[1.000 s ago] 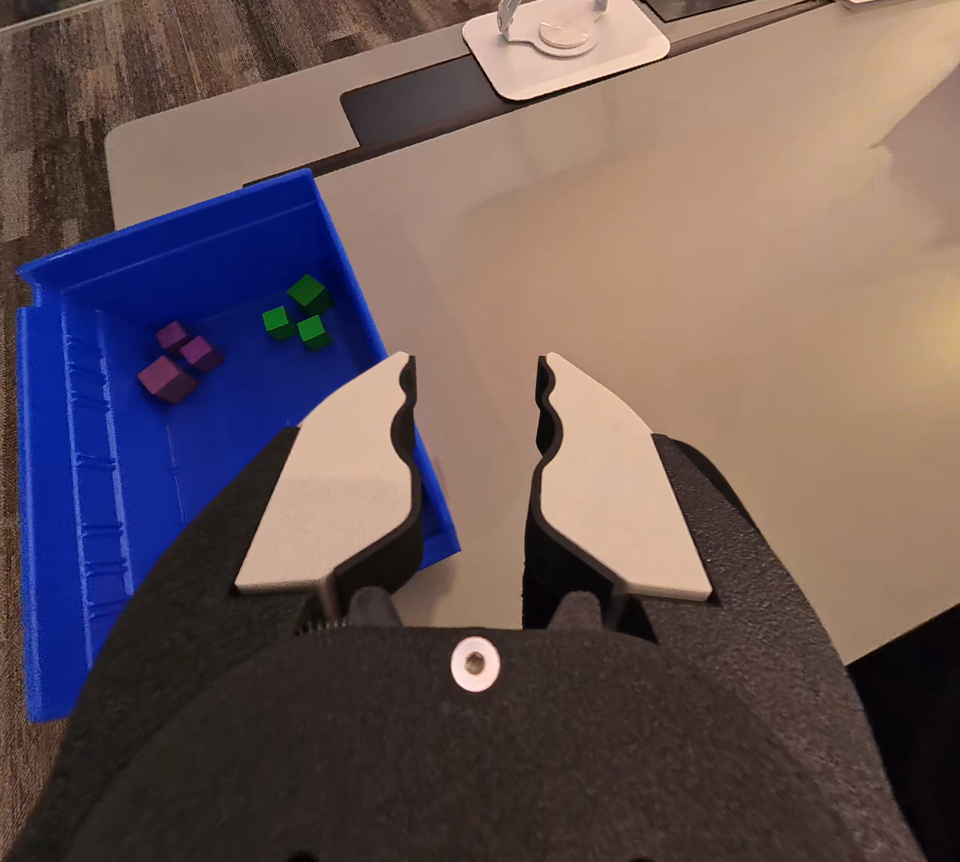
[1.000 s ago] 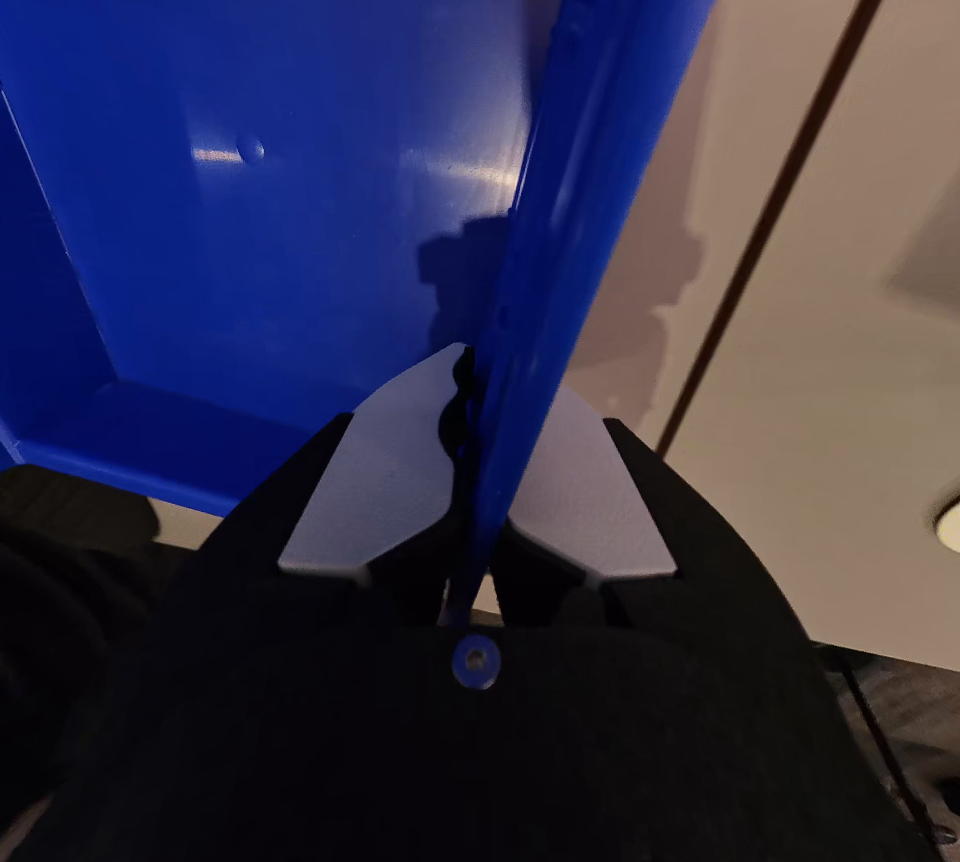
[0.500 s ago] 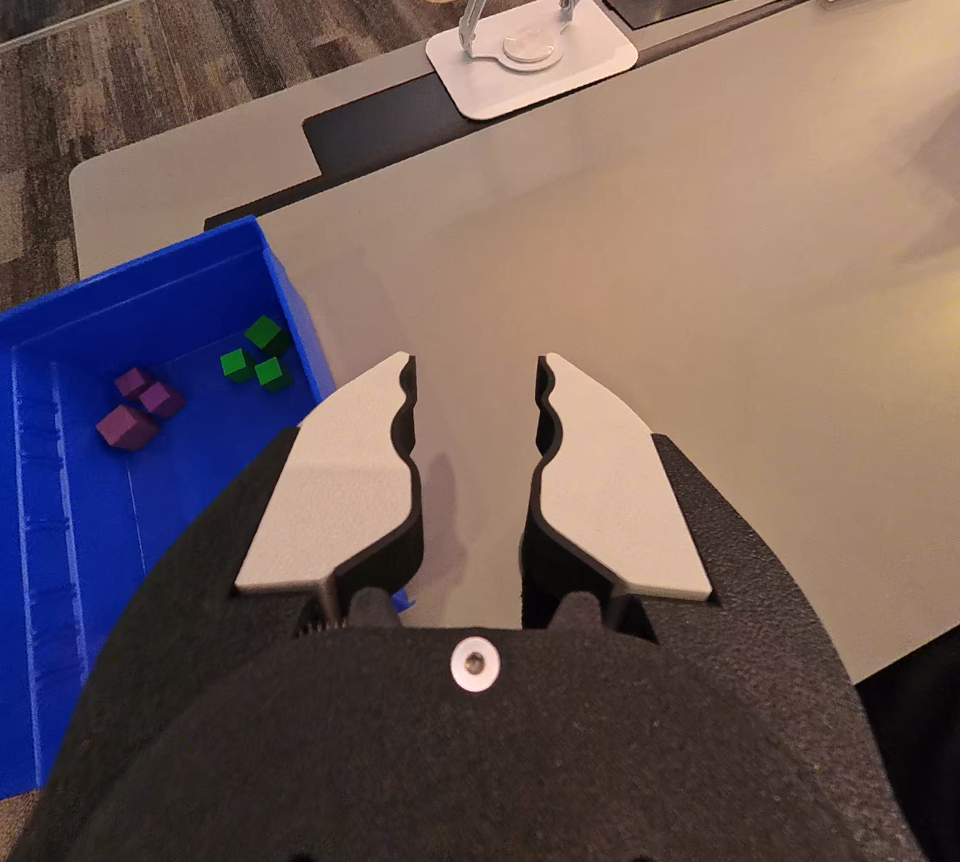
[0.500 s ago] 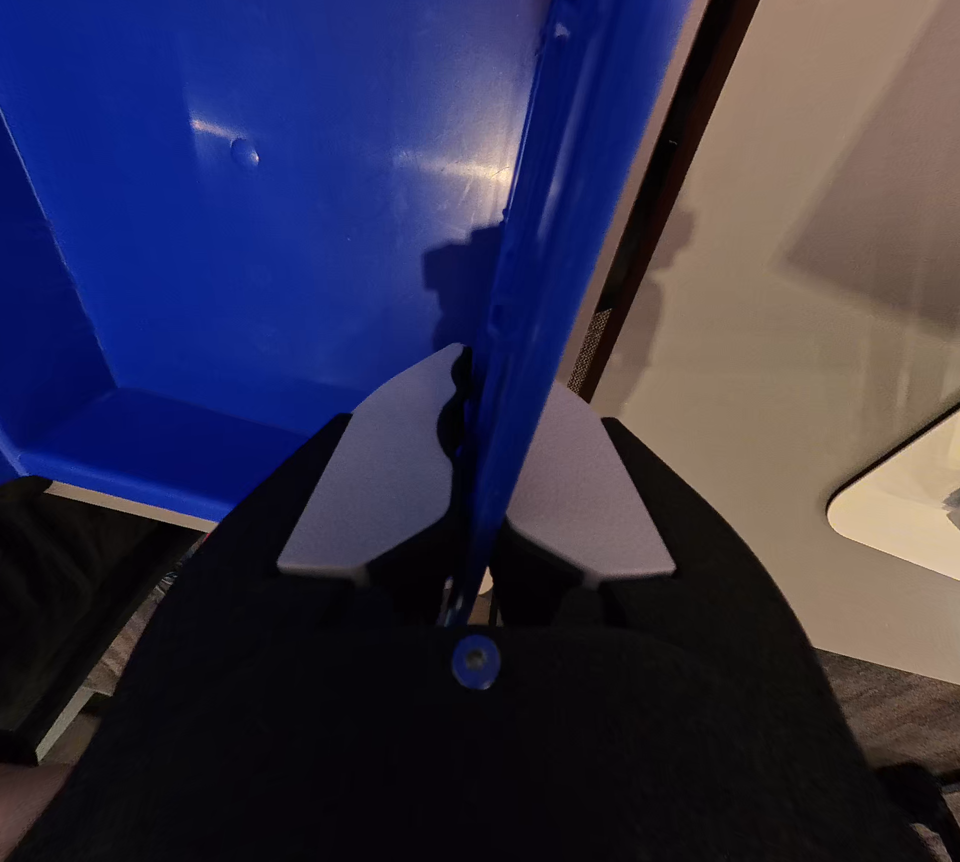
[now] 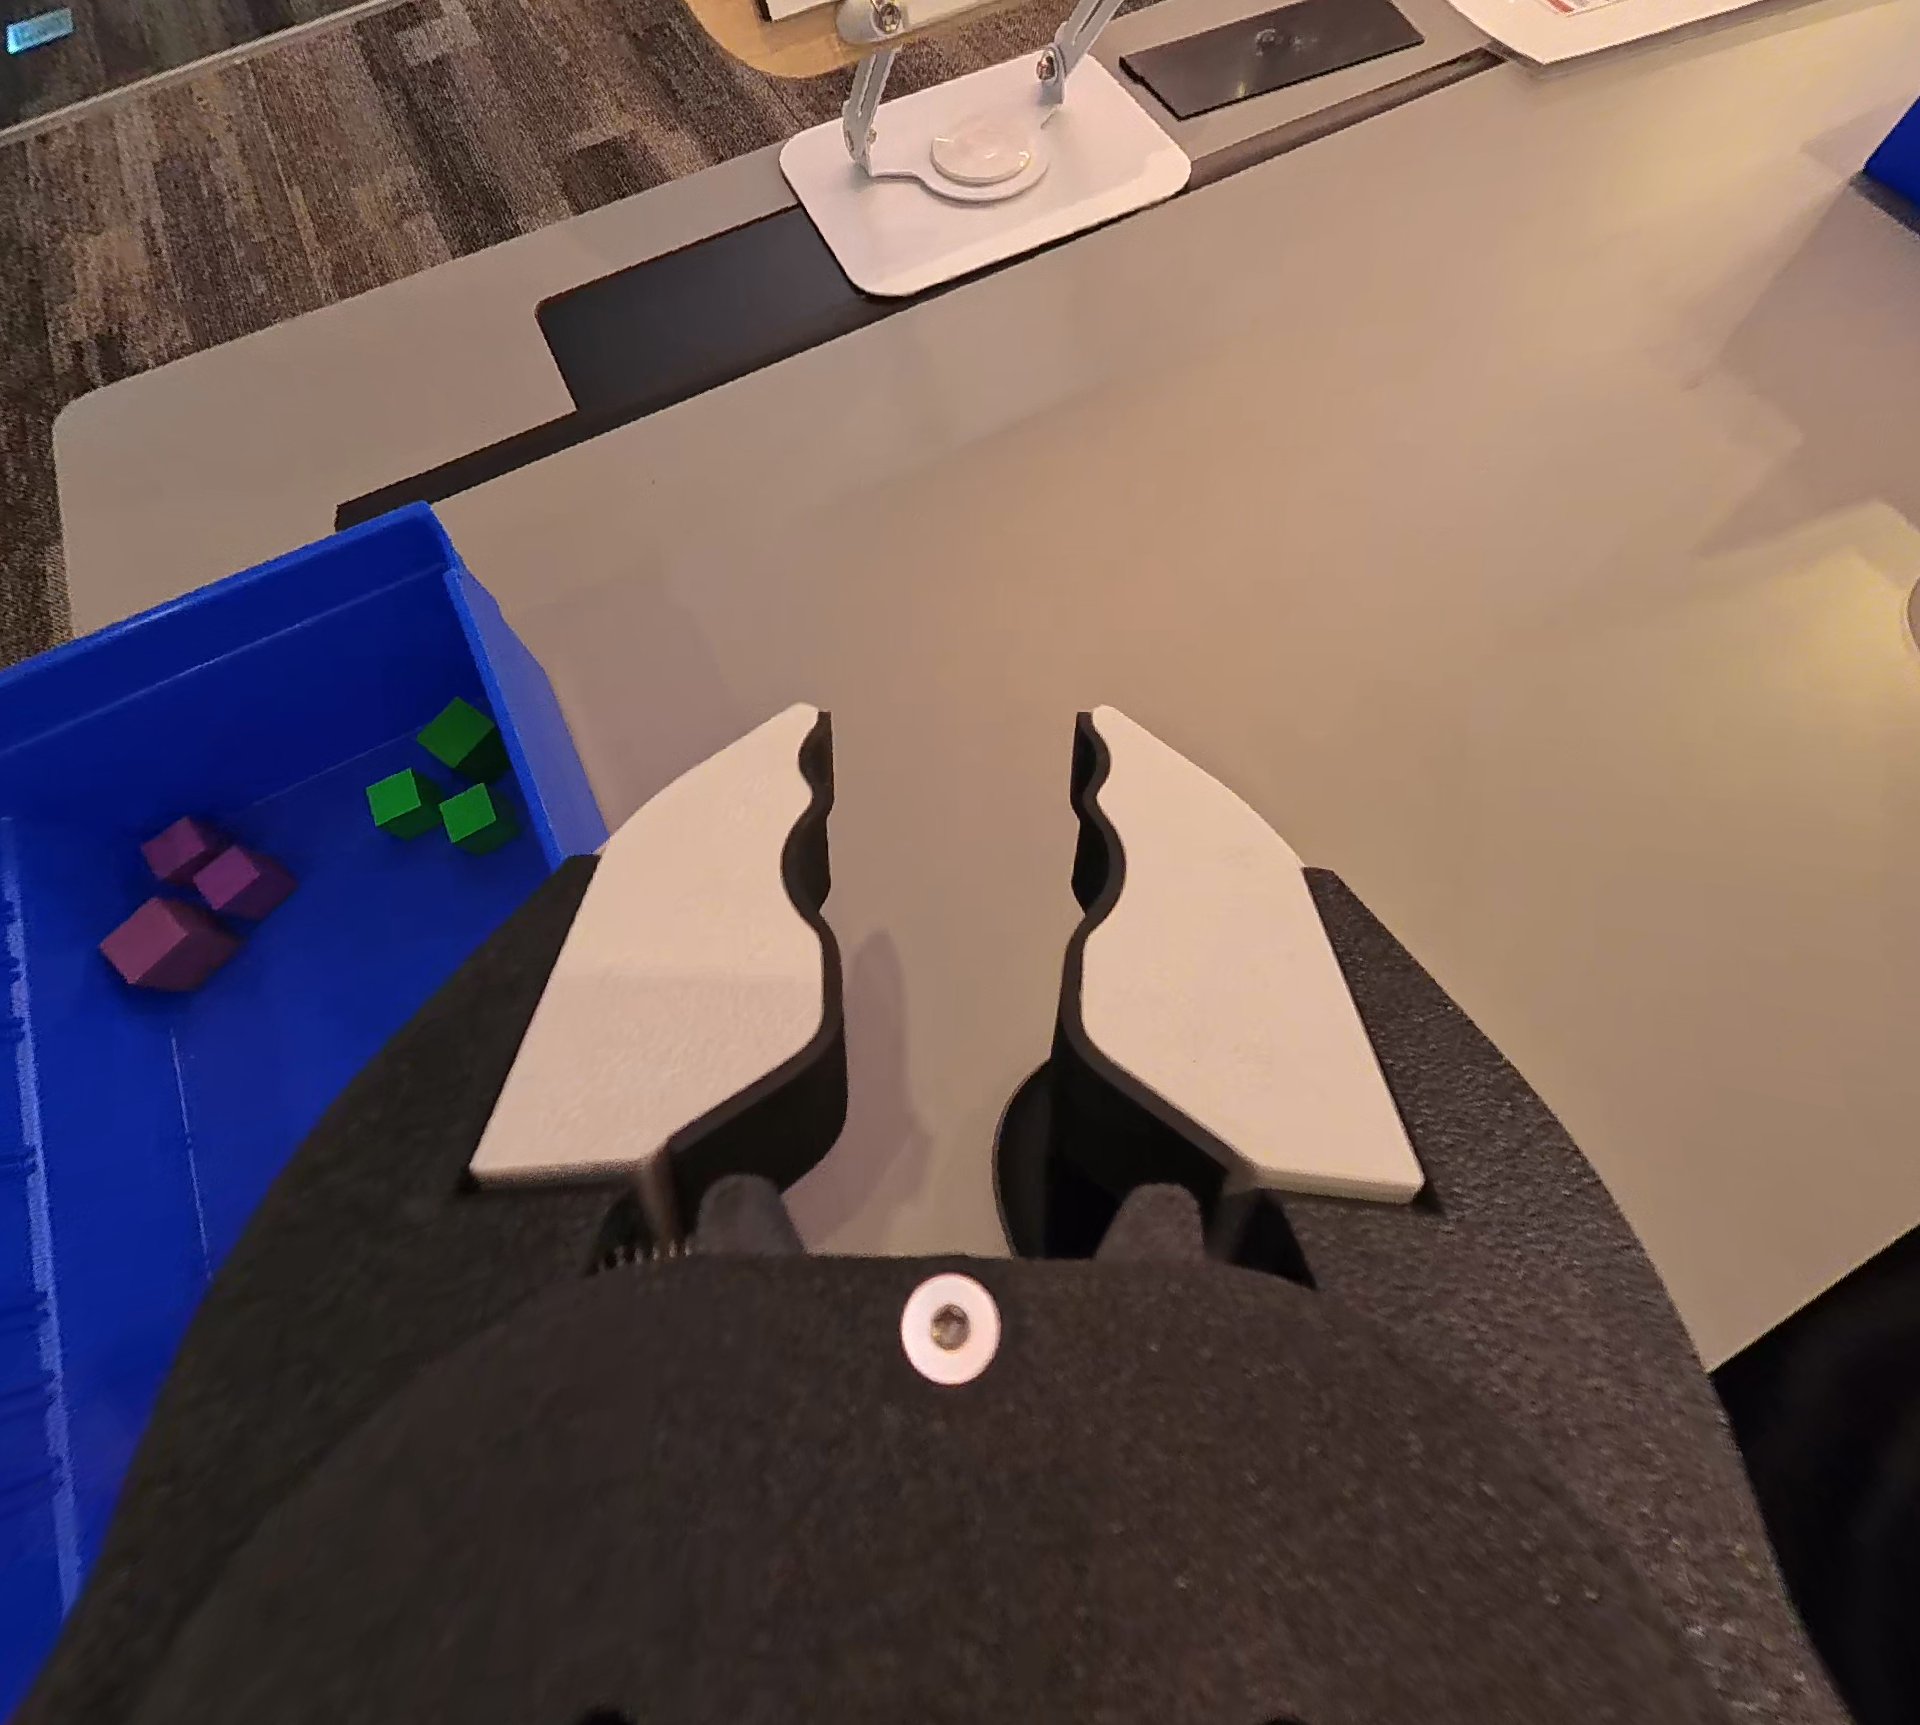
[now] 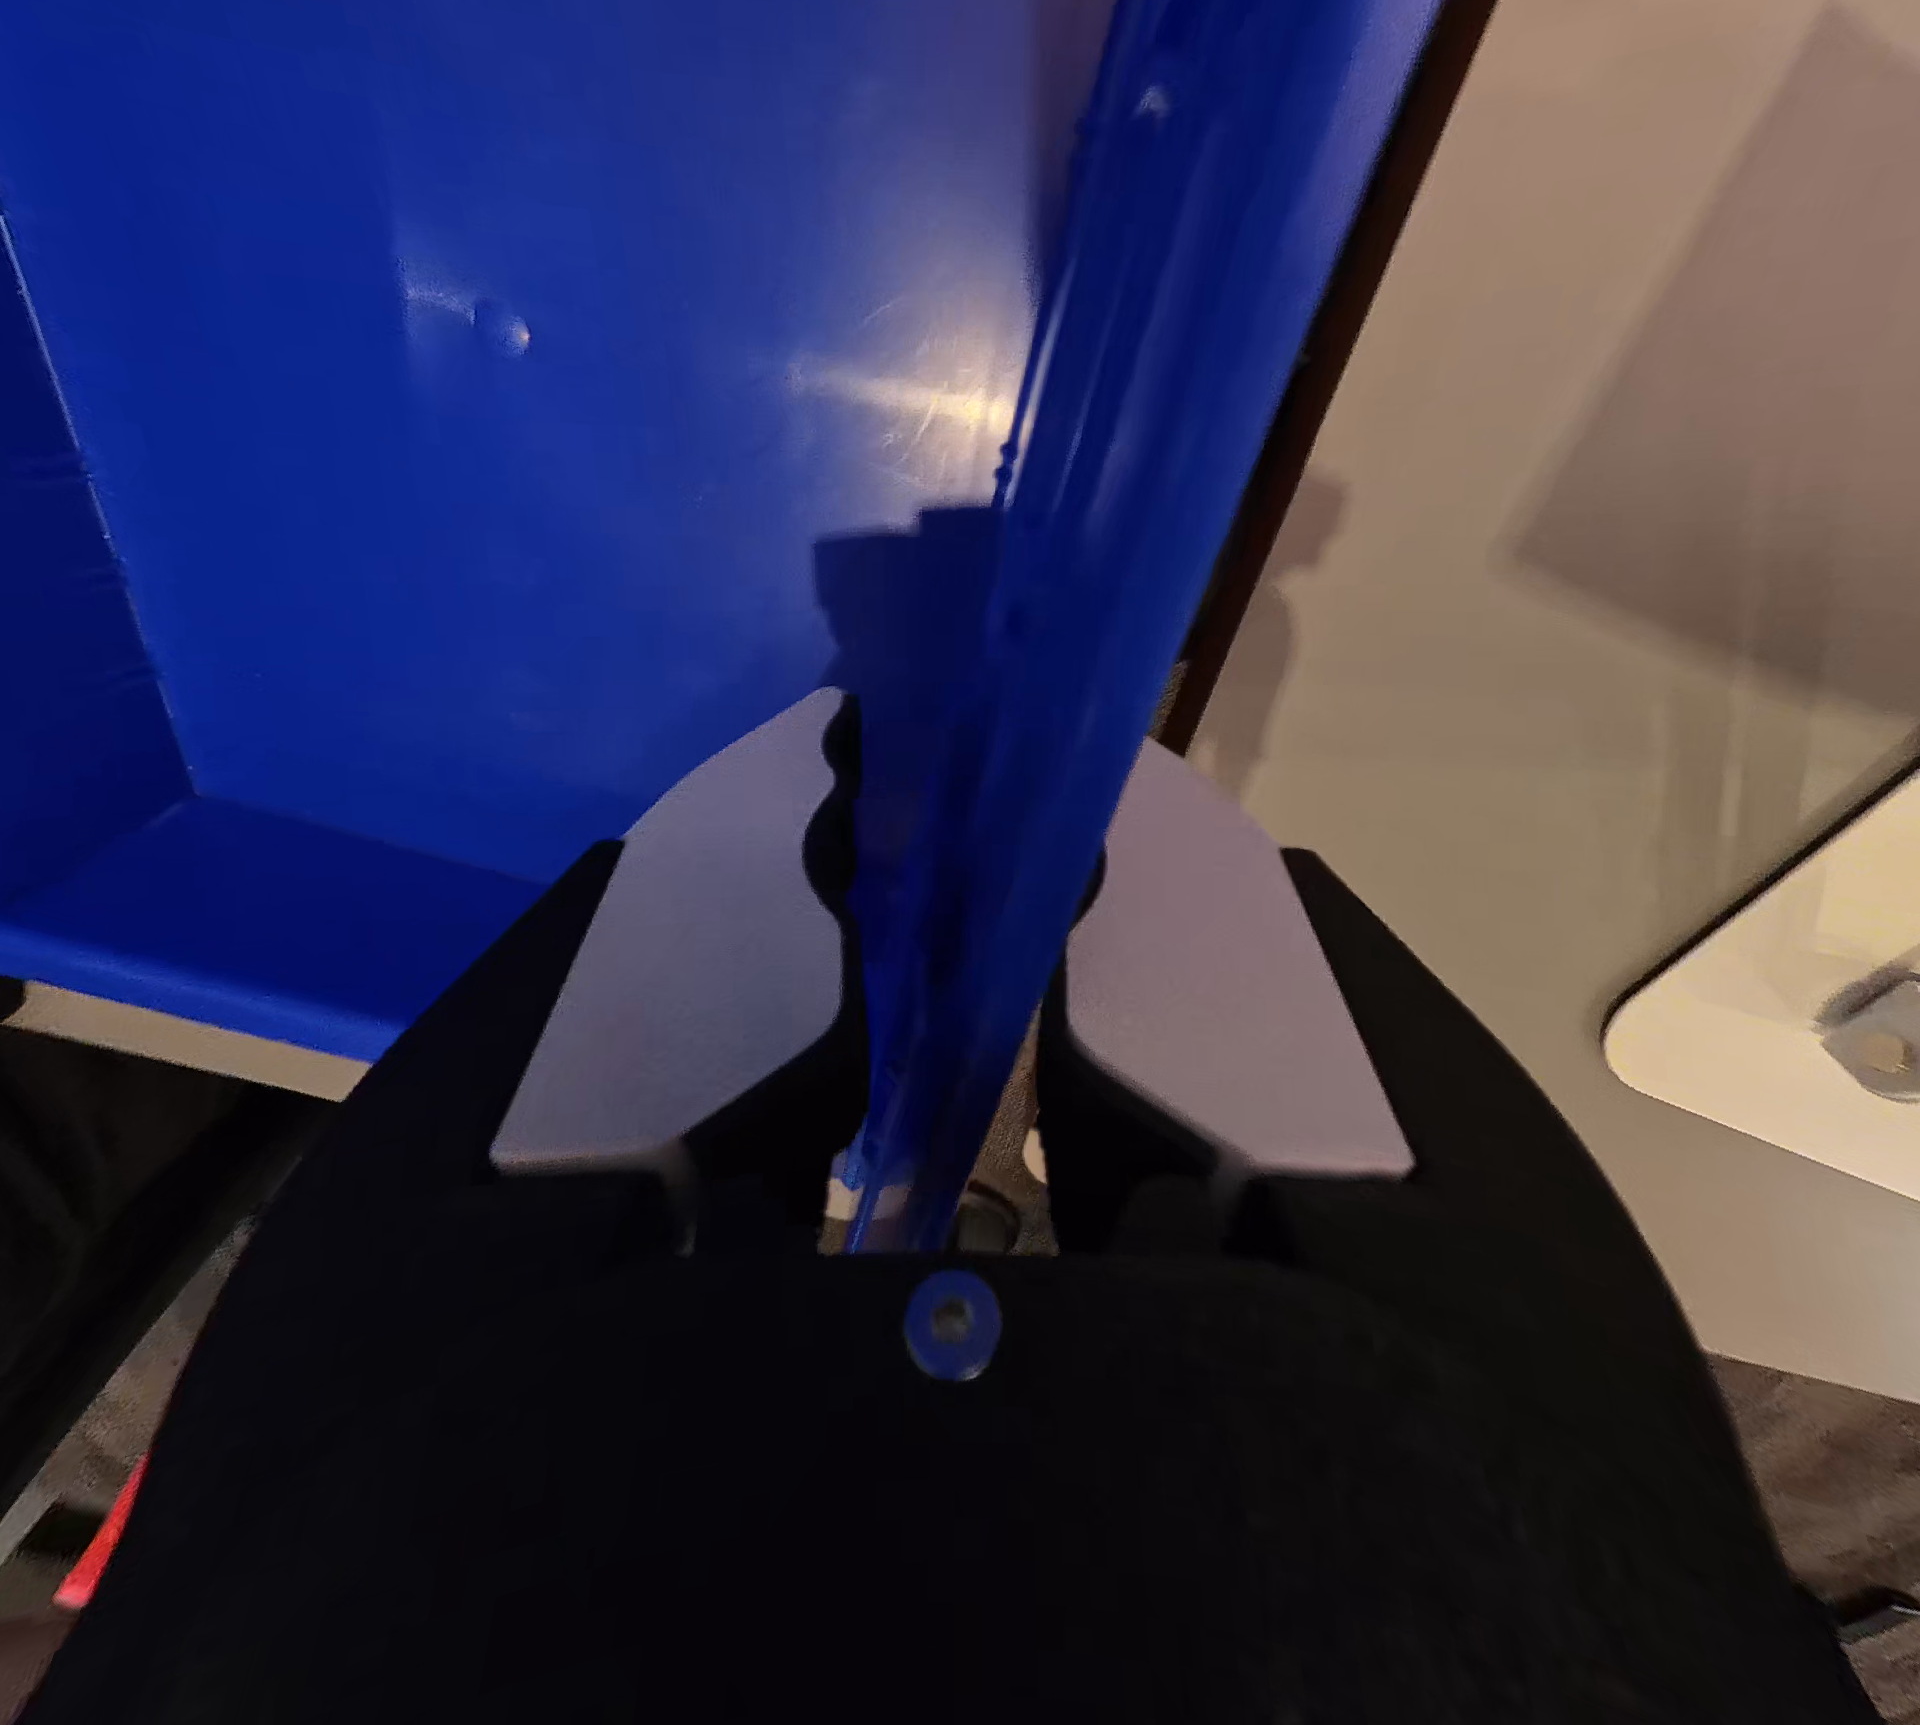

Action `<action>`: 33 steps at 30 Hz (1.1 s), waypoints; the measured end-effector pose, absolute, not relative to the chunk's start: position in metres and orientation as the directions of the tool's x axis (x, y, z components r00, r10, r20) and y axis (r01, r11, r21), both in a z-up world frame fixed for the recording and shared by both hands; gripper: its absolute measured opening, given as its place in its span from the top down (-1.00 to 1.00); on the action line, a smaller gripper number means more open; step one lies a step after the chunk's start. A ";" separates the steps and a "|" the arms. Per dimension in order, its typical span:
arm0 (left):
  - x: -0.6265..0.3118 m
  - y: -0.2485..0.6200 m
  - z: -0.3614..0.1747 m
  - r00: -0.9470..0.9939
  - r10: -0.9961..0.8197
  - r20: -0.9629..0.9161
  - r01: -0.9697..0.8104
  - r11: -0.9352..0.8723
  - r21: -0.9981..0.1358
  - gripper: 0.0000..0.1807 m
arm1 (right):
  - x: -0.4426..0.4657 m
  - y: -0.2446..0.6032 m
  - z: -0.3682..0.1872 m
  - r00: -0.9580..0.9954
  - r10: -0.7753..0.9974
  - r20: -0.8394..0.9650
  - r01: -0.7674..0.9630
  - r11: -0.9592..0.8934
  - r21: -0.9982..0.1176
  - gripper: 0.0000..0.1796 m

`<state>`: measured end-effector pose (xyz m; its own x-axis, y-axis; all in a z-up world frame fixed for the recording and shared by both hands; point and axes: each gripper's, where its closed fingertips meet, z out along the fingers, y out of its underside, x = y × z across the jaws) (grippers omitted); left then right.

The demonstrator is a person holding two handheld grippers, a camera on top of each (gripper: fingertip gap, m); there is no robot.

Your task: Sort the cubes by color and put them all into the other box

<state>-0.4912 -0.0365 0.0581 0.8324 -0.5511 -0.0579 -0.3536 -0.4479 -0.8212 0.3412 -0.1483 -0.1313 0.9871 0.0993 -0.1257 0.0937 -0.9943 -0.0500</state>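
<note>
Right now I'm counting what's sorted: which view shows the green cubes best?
The left wrist view: three green cubes sit clustered in the blue box, beside three purple cubes. The right wrist view shows no cubes, only the box wall its tool clamps.

Warm dim light, soft shadows, wide-angle edge distortion.

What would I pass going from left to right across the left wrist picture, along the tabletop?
Purple cubes → green cubes, both inside the blue box → the open left gripper over bare table → the corner of a second blue box at the far right edge.
</note>
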 end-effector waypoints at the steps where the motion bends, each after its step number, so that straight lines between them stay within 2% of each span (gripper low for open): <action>1: -0.490 -0.036 0.060 0.831 -0.553 -0.059 -0.351 -0.440 -0.826 0.51 | 0.342 -0.146 -0.126 0.989 0.106 -0.108 0.099 -0.993 -0.071 0.60; 5: -0.480 -0.035 0.077 0.820 -0.570 -0.052 -0.332 -0.399 -0.855 0.48 | 0.347 -0.123 -0.078 0.989 0.139 0.054 0.148 -0.960 -0.238 0.59; 9: -0.459 -0.026 0.115 0.809 -0.582 -0.083 -0.307 -0.298 -0.904 0.38 | 0.334 -0.086 0.024 0.941 0.135 0.310 0.286 -0.807 -0.517 0.57; 13: -0.432 -0.014 0.164 0.803 -0.587 -0.100 -0.236 -0.159 -0.959 0.32 | 0.247 -0.056 0.142 0.912 0.158 0.378 0.409 -0.395 -0.823 0.50; 15: -0.417 -0.008 0.187 0.795 -0.595 -0.119 -0.198 -0.069 -0.978 0.35 | 0.185 -0.052 0.187 0.900 0.227 0.372 0.402 -0.105 -0.910 0.46; 16: -0.408 -0.006 0.197 0.790 -0.599 -0.133 -0.179 -0.017 -0.984 0.38 | 0.151 -0.050 0.203 0.880 0.280 0.384 0.388 0.043 -0.921 0.47; 17: -0.399 -0.003 0.207 0.783 -0.603 -0.150 -0.161 0.037 -0.986 0.42 | 0.118 -0.049 0.210 0.856 0.358 0.372 0.354 0.116 -0.928 0.52; 20: -0.367 -0.001 0.222 0.746 -0.641 -0.179 -0.114 0.142 -0.983 0.58 | 0.040 -0.035 0.206 0.802 0.540 0.256 0.238 0.105 -0.966 0.58; 27: -0.329 0.012 0.178 0.713 -0.685 -0.149 -0.120 0.090 -0.989 0.58 | -0.076 -0.020 0.203 0.654 0.741 0.152 0.027 0.178 -0.984 0.75; 33: -0.336 0.039 0.148 0.684 -0.730 -0.010 -0.048 -0.032 -0.998 0.60 | -0.102 0.000 0.151 0.571 0.815 0.098 0.035 0.095 -0.995 0.92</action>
<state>-0.3356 0.0393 0.1482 0.6835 -0.7298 -0.0097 -0.0478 -0.0315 -0.9984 -0.1018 0.0004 0.1510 0.5712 0.8149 0.0980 0.0349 0.0951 -0.9949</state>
